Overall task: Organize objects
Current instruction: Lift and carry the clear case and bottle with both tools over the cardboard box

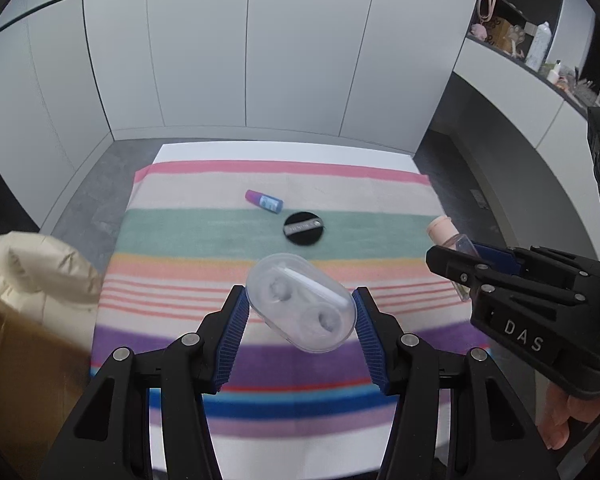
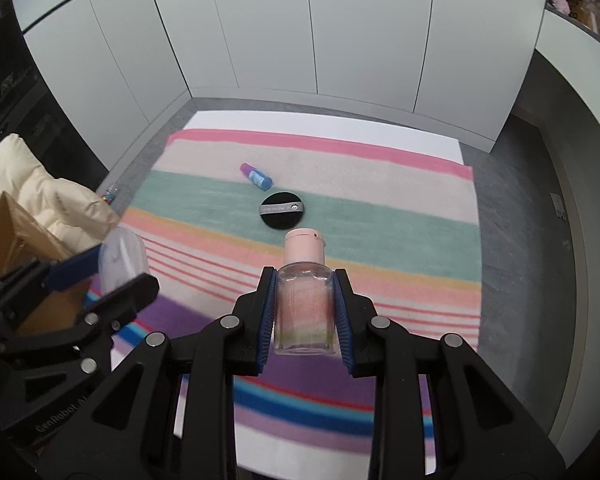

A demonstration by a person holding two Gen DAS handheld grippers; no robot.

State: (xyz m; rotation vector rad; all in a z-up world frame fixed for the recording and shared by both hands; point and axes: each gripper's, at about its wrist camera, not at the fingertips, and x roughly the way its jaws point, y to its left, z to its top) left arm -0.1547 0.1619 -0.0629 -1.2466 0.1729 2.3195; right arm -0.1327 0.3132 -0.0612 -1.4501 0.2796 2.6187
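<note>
White cabinet doors stood behind the striped cloth [image 1: 228,236] on the table. At the far left sat a cardboard box [image 2: 18,248] (beside a cream jacket), nearer my left gripper [image 1: 300,312], which was clamped on the clear lens case [image 1: 302,304], its long axis slanting across the jaws. To the right, my right gripper [image 2: 304,316] was clamped on the pink-capped bottle [image 2: 304,280], cap pointing away from me, both carried above the cloth.
</note>
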